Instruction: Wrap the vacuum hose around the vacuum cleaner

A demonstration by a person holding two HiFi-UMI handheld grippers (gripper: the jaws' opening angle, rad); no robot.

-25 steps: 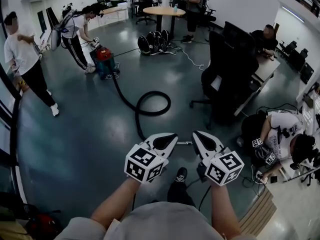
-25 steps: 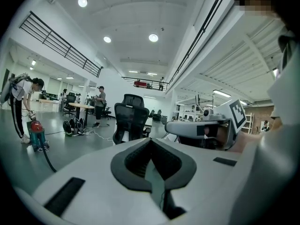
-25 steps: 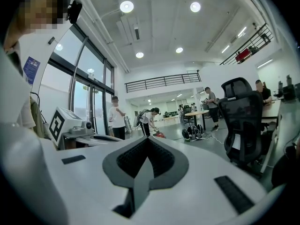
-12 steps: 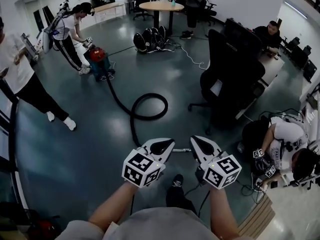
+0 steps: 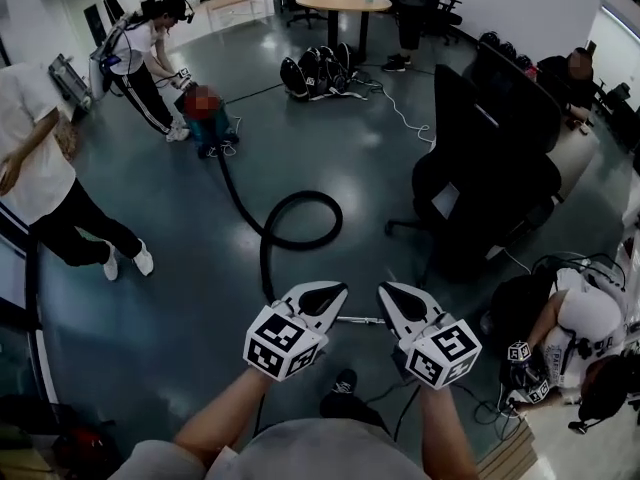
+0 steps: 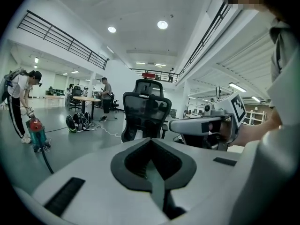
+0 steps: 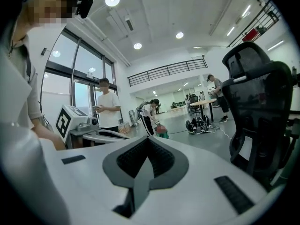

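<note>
The vacuum cleaner (image 5: 207, 113), red top on a teal body, stands far off on the grey floor, also in the left gripper view (image 6: 36, 133) and the right gripper view (image 7: 161, 131). Its black hose (image 5: 285, 230) runs toward me, makes one loop, and ends behind my left gripper (image 5: 338, 290). Side by side at waist height, the left gripper and my right gripper (image 5: 384, 291) are both shut and empty. A thin metal tube (image 5: 360, 320) shows low between them. In each gripper view the jaws meet with nothing between them, left gripper (image 6: 151, 140), right gripper (image 7: 147, 139).
A person (image 5: 140, 53) bends over the vacuum cleaner. Another person (image 5: 45, 193) walks at the left. A black office chair (image 5: 490, 173) stands right of the hose loop. Someone crouches at the right (image 5: 580, 323) among cables. Black helmets (image 5: 320, 73) lie near a round table (image 5: 345, 0).
Both grippers have stayed shut and side by side. The person at the left has stepped along the left side. The head view has shifted a little, so the vacuum cleaner sits slightly higher.
</note>
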